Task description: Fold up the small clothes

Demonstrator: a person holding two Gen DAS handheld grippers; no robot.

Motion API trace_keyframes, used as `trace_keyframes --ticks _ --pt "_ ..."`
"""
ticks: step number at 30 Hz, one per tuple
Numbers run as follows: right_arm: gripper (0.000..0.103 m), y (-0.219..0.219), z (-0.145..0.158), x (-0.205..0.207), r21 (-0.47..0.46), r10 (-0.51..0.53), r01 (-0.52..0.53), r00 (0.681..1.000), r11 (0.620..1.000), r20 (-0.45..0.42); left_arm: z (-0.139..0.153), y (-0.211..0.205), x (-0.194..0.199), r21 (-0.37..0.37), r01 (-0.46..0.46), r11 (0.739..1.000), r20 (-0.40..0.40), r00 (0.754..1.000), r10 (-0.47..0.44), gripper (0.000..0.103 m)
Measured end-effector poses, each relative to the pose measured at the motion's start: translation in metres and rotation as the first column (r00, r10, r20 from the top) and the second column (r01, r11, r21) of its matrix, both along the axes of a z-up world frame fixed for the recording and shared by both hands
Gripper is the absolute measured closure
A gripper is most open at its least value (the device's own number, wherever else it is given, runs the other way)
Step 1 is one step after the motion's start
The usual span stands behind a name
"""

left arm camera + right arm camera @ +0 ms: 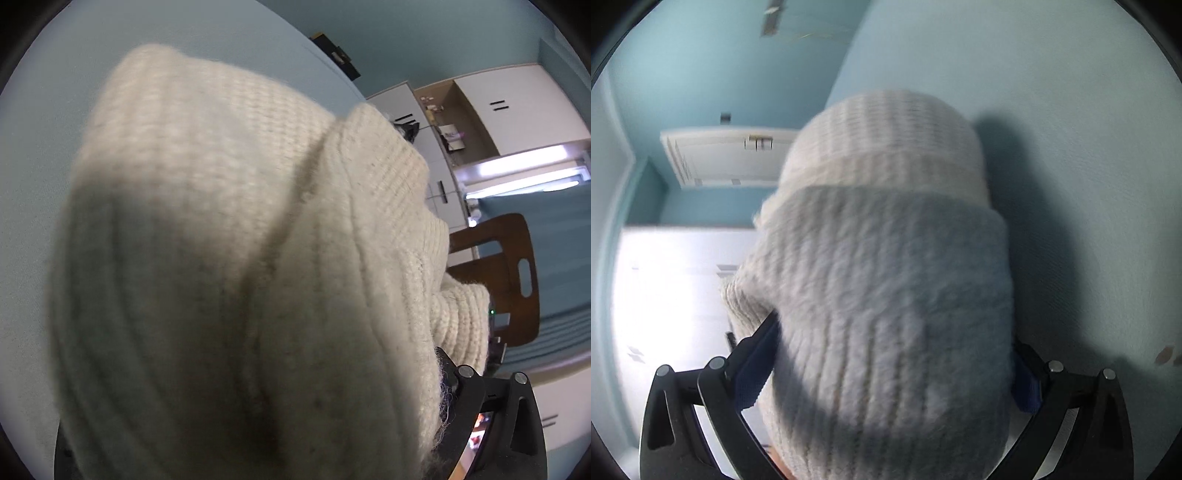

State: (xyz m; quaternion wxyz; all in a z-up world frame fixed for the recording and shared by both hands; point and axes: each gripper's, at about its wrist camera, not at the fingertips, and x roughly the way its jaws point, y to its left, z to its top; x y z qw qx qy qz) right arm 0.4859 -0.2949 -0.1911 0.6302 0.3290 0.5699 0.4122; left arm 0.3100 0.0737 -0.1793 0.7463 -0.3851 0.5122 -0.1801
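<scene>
Both hand-held grippers lift the cream knit (221,240) off the table (29,184), seemingly to fold it. The right hand-held gripper (886,369) looks clenched on it; the left's grip I cannot tell.

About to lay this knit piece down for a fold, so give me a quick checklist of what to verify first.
1. Right tongs hold the cream knit garment: ok, fabric bunched between both fingers.
2. Left tongs grip: cannot tell, knit covers them.
3. Garment lifted off any surface: ok, walls and ceiling behind it.
4. Fabric flat, unbunched: not ok.
5. Landing surface visible: not ok.
6. Wooden chair clearance: cannot tell.
</scene>
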Motion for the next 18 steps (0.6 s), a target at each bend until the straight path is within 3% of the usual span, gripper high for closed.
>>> trace_keyframes --ticks 2,6,11,15,18 --pt "0.001 0.004 0.018 0.005 -0.028 0.01 -0.008 0.998 1.0 0.07 0.006 0.0 0.005 -0.033 -0.02 0.999 0.01 1.0 0.02 0.0" --pt "0.001 0.012 0.054 0.026 -0.062 0.033 -0.021 0.98 0.998 0.196 0.022 -0.001 0.037 -0.018 -0.045 0.999 0.061 0.997 0.046 0.0" --pt "0.001 0.024 0.096 0.081 -0.109 0.044 -0.01 0.949 0.994 0.312 0.031 0.007 0.102 -0.062 -0.102 0.993 0.089 0.99 0.107 0.0" --pt "0.001 0.033 0.096 0.132 -0.12 0.028 0.009 0.954 0.993 0.3 0.019 0.009 0.144 -0.016 -0.139 0.99 0.023 0.99 0.139 0.0" --pt "0.001 0.036 0.066 0.158 -0.137 0.003 0.029 0.975 0.99 0.222 -0.006 0.003 0.161 0.014 -0.137 0.99 -0.07 0.988 0.137 0.0"
